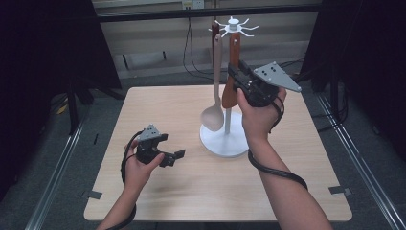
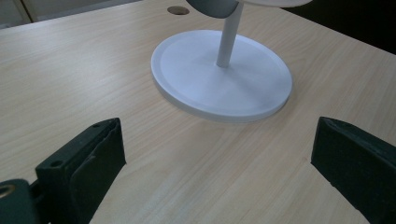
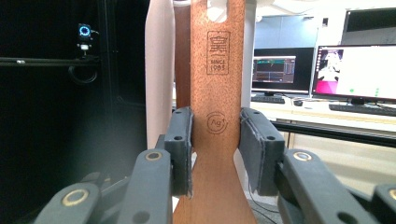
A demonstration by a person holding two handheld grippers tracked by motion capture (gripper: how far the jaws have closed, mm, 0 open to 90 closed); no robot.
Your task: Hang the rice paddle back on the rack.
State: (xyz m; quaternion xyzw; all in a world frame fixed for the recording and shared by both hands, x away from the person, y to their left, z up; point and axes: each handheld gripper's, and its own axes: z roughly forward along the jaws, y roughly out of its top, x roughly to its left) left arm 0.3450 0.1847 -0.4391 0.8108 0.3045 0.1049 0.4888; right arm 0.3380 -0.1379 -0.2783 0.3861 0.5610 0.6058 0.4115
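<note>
A white utensil stand with a round base and a hook ring on top stands right of the table's centre. A pale spoon and a brown wooden spatula hang from it. My right gripper is raised at the stand, shut on the spatula's handle. In the right gripper view the spatula sits between both pads of the gripper, with the pale spoon just behind it on the left. My left gripper hovers low over the table left of the base, open and holding nothing. In the left gripper view its jaws stand wide apart with the base ahead.
The wooden table has bare surface to the left and front of the stand. A darker handle hangs behind the spoon. Black curtains flank the table, and cables hang behind it. Monitors glow on a desk far beyond the stand.
</note>
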